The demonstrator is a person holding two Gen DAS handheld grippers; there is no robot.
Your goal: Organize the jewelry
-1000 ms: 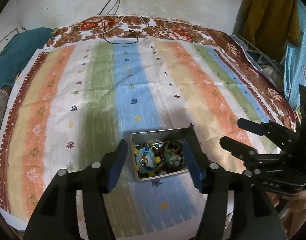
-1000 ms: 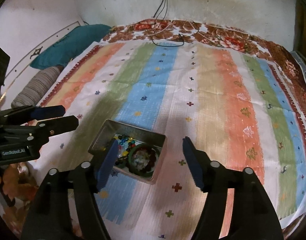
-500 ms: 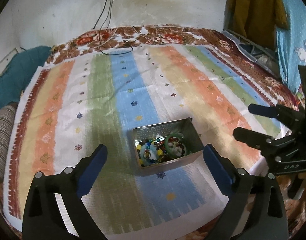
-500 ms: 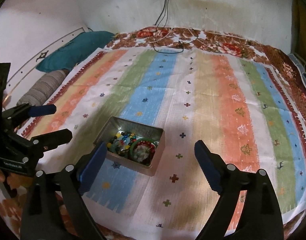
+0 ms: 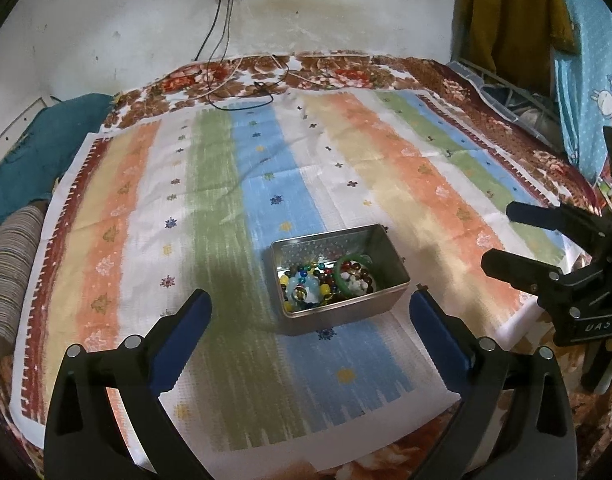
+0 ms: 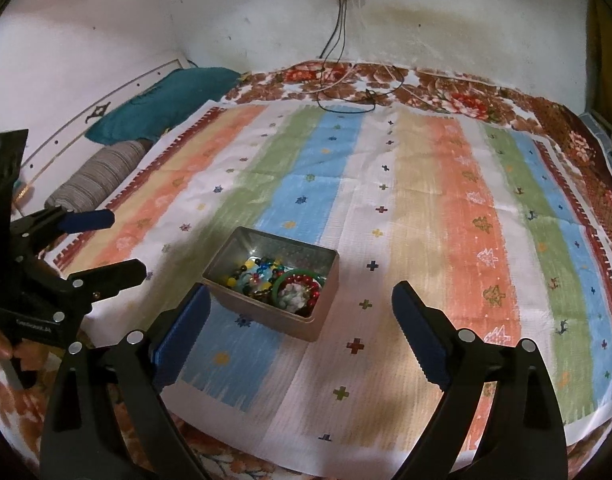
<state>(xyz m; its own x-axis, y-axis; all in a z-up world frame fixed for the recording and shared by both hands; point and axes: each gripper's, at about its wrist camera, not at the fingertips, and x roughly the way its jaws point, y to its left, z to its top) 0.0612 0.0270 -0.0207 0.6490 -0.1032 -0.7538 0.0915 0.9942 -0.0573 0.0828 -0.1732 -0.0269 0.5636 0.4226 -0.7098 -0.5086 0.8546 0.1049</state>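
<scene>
An open metal tin (image 5: 390, 249) (image 6: 324, 257) sits on the striped cloth (image 5: 226, 200) near its front edge. Inside lie a green bangle (image 5: 339, 277) (image 6: 281, 280) and a heap of coloured bead bracelets (image 5: 306, 285) (image 6: 258, 270). My left gripper (image 5: 309, 300) is open wide, its blue pads level with the tin's near side and apart from it. My right gripper (image 6: 301, 294) is also open wide, with the tin's near corner ahead between its fingers, untouched. Each gripper shows in the other's view: the right gripper (image 5: 501, 236) at the right, the left gripper (image 6: 124, 244) at the left.
The cloth covers a floral bedspread (image 5: 345, 72) against a white wall. A teal pillow (image 5: 38, 148) and a striped bolster (image 5: 10, 272) lie at the left. Cables (image 5: 242, 100) run down from a wall socket. Clothes (image 5: 513, 20) hang at the right.
Both grippers have opened wide and drawn back from the tin, which now sits farther ahead of the fingers. The tin and its contents have not moved on the cloth.
</scene>
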